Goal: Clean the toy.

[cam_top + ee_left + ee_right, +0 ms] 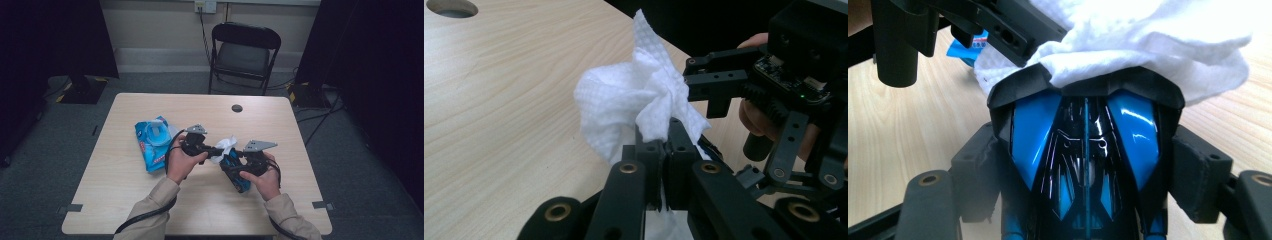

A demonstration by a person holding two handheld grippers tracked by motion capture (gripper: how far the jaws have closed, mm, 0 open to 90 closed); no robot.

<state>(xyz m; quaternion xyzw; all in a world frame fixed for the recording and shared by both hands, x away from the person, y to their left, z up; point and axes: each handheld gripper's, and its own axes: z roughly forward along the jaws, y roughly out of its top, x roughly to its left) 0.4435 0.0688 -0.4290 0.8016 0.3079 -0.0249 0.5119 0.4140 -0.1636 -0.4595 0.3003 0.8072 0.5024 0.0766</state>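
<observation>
The light wood-grain desk [125, 200] has a round cable hole [237, 108] near its far edge; a blue wipes pack [152, 142] lies flat on it.

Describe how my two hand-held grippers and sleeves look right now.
Both the left hand-held gripper and the right hand-held gripper are black, jointed frames with brass-coloured pivot pins. Each carries a grey three-cornered plate on top and trails a black cable. The right one shows an exposed circuit board with a small green light. The sleeves are beige.

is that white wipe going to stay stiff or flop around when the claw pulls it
Probably floppy: the wipe bunches in soft folds where the left claw pinches it. It likely weighs little, draping over the blue toy car without sagging flat.
</observation>
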